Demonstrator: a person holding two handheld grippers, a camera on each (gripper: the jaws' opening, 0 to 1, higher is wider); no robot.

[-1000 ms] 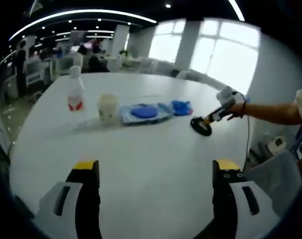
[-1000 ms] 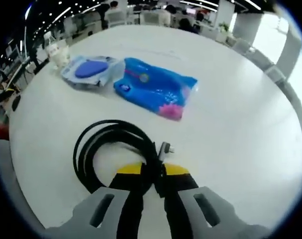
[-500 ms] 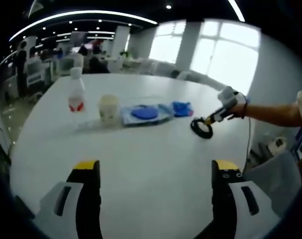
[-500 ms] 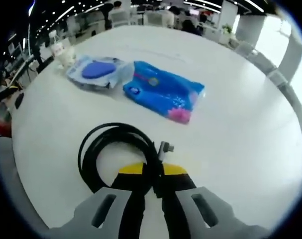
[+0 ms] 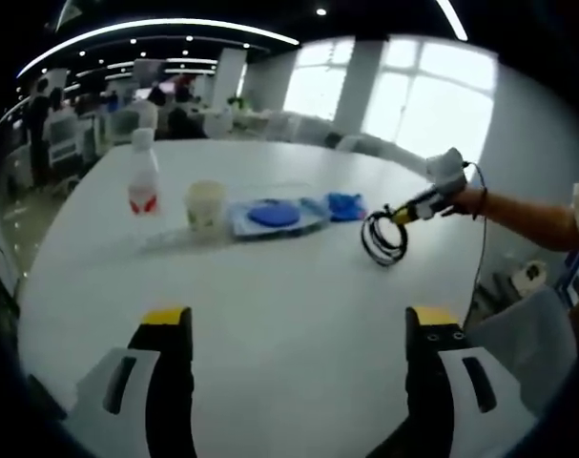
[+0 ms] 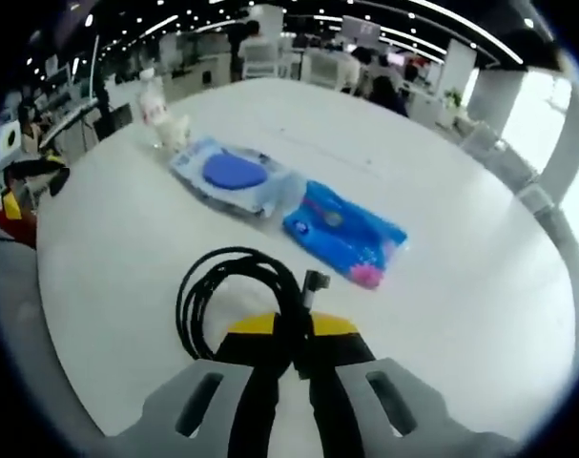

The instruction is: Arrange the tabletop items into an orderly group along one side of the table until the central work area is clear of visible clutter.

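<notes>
A coiled black cable (image 6: 234, 298) hangs from my right gripper (image 6: 294, 336), whose jaws are shut on it; the coil is lifted off the white table (image 6: 461, 315). In the left gripper view that same cable (image 5: 382, 239) dangles from the right gripper (image 5: 404, 212) above the table's right part. My left gripper (image 5: 299, 324) stands open over the near table with nothing between its fingers. A row lies across the table: a clear bottle with a red label (image 5: 143, 177), a cream cup (image 5: 205, 204), a clear pouch with a blue disc (image 5: 273, 216) and a blue packet (image 5: 346, 204).
The pouch (image 6: 234, 176) and the blue packet (image 6: 346, 233) lie just beyond the cable in the right gripper view, with the bottle (image 6: 154, 100) far off at the top left. A person's arm (image 5: 527, 216) reaches in from the right. Office desks and chairs stand behind the table.
The right gripper has lifted the cable coil off the table and raised it; in its own view the table items now appear farther away. The left gripper has stayed still.
</notes>
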